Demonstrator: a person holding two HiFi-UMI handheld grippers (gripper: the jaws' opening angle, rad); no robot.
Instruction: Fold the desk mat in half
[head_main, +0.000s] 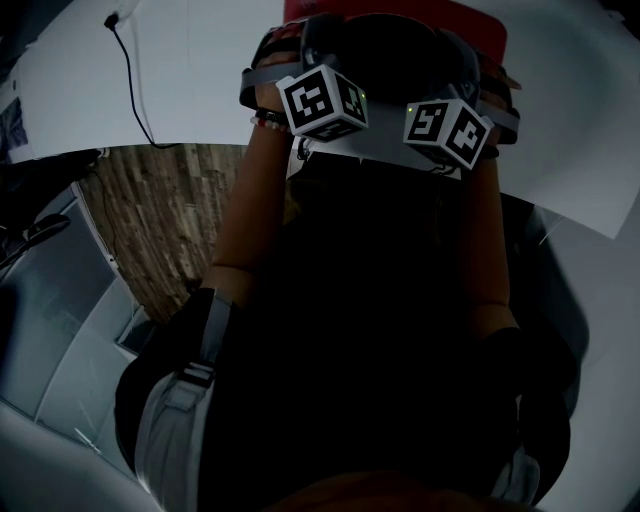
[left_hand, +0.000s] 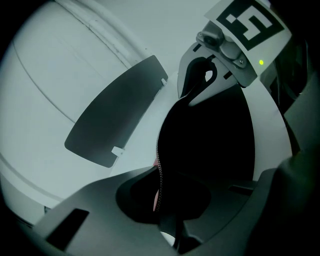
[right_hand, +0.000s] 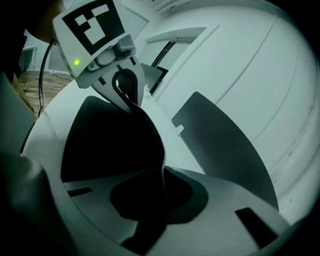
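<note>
Left side first: clamped tight in the left gripper (left_hand: 165, 215), a stitched edge of the black desk mat (head_main: 370, 330). Lifted up over the white table (left_hand: 60, 75), sagging as one big dark sheet btwn both grippers. Not folded yet, by the look of it. Right side: same story, pinched hard in the right gripper (right_hand: 160, 210), another bit of that mat's edge.

To do this step well:
- Keep both grips shut, no letting go.
- Move both hands together, same speed and same height, so the edge stays straight.
- Lay that edge down on the mat's other edge, corners matched, then press flat.
- Go slow near the grey flat sheet (left_hand: 115, 110) lying on the table, so as not to shove it.

No box, bin or tray in view, so nothing to tell re: what's inside. Far left in head view: only wood floor (head_main: 160, 220) & a thin cable (head_main: 128, 70).
</note>
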